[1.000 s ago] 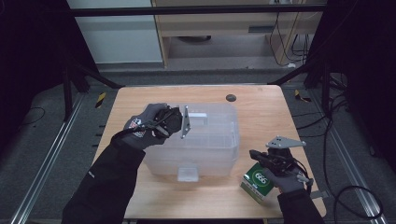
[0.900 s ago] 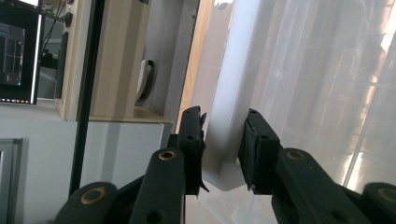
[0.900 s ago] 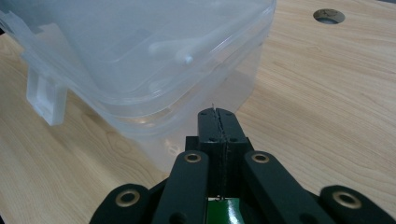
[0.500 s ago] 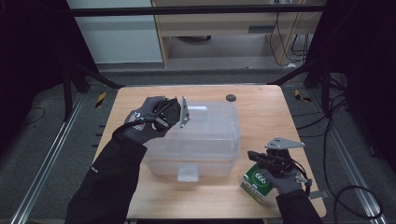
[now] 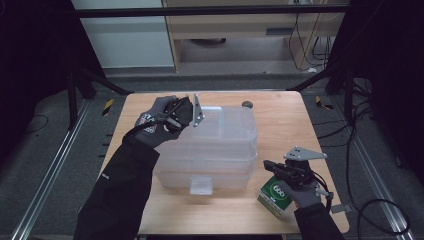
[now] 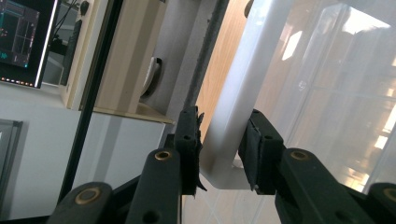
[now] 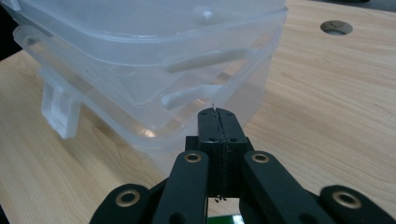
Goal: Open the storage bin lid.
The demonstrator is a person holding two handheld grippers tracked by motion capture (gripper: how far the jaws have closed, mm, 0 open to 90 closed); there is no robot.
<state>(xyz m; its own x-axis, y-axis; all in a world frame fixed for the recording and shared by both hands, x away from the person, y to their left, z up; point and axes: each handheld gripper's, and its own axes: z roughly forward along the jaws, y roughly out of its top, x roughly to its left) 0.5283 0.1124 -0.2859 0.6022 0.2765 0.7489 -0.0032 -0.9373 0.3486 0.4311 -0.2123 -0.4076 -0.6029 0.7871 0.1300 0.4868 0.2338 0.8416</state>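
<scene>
A clear plastic storage bin (image 5: 207, 145) sits mid-table (image 5: 280, 115) under its lid (image 5: 220, 125), a latch tab facing the person. At the bin's far left corner, the left gripper (image 6: 219, 154) straddles the lid's white rim — jaws partly apart and just opening, one pad each side, a sliver of gap showing. The right gripper (image 7: 218, 126) rests near the bin's right front corner above a green box (image 5: 275, 192), its jaws pressed fully together and empty.
</scene>
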